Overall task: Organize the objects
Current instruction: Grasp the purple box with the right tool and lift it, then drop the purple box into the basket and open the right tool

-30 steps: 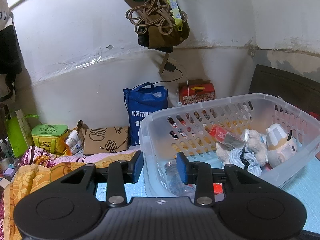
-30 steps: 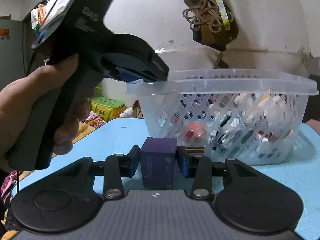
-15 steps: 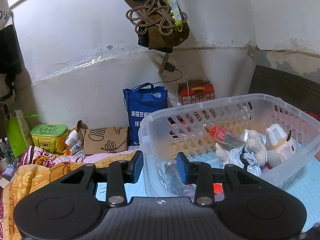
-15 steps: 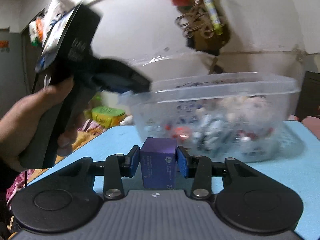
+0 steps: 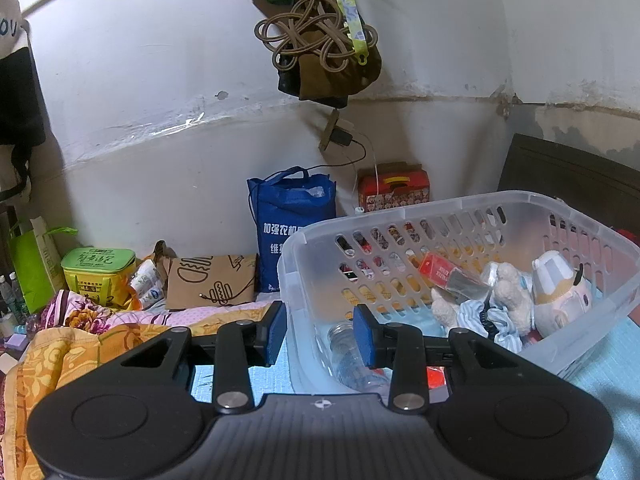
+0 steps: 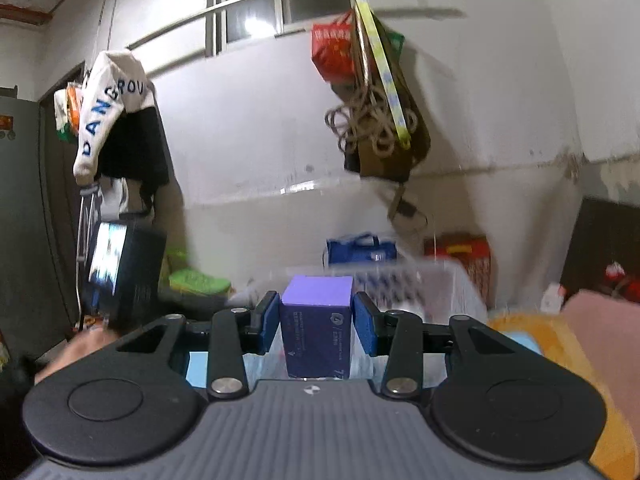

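Note:
My right gripper (image 6: 316, 324) is shut on a small purple box (image 6: 317, 328) and holds it up in the air, above and in front of the clear plastic basket (image 6: 436, 284), which is blurred. My left gripper (image 5: 320, 334) is open and empty, its fingers straddling the near left corner of the clear basket (image 5: 304, 248). The basket holds a plush toy (image 5: 556, 292), a red packet (image 5: 440, 272), a striped cloth (image 5: 476, 316) and a clear jar (image 5: 352, 356). It stands on a light blue table (image 5: 600, 364).
A blue bag (image 5: 292, 220), a red tin (image 5: 394, 192), a brown paper bag (image 5: 212, 282) and a green box (image 5: 98, 270) stand by the wall. Ropes and bags (image 5: 320, 44) hang above. An orange quilt (image 5: 72, 352) lies left. The other hand-held gripper (image 6: 120, 276) shows left.
My right gripper has risen with the purple box from table level to above the basket rim. The left gripper has stayed at the basket corner.

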